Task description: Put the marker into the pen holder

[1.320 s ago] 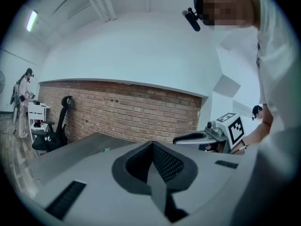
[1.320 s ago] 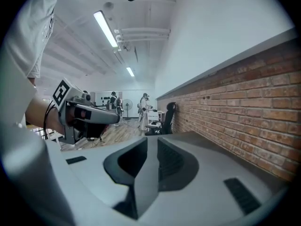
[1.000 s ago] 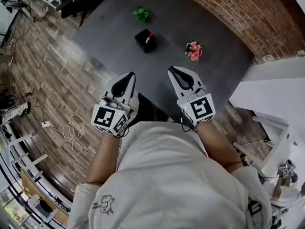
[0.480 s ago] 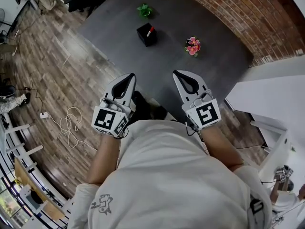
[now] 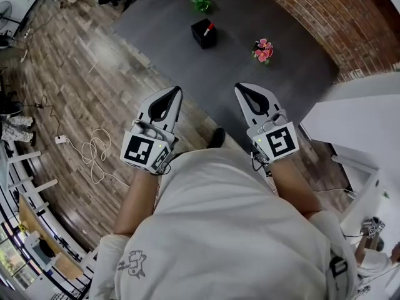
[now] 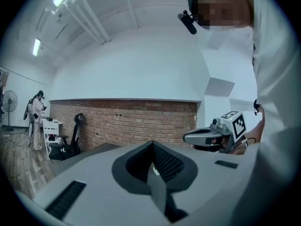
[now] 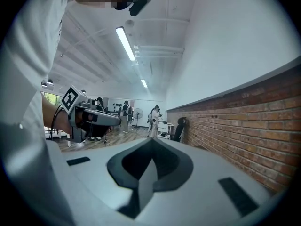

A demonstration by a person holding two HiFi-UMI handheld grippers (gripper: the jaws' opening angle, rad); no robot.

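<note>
A black pen holder [image 5: 203, 35] stands on the far part of the dark grey table [image 5: 294, 80], and a red-capped marker [image 5: 209, 25] sticks up out of it. Both grippers hang well short of the holder, close to my body. My left gripper [image 5: 175, 90] is shut and empty, over the wood floor by the table's near corner. My right gripper [image 5: 240, 87] is shut and empty over the table's near edge. In the left gripper view the jaws [image 6: 153, 144] meet with nothing between them. The right gripper view shows its jaws [image 7: 151, 140] closed the same way.
A small green plant [image 5: 201, 4] and a pot of pink flowers [image 5: 263, 50] stand near the holder. A brick wall [image 5: 325, 14] runs behind the table. A white table [image 5: 356, 127] is at the right, a white cable [image 5: 94, 161] on the floor at the left, and a shoe [image 5: 216, 137] below.
The table and holder have slid up and right in the head view as I drew back. Both grippers stay shut, side by side.
</note>
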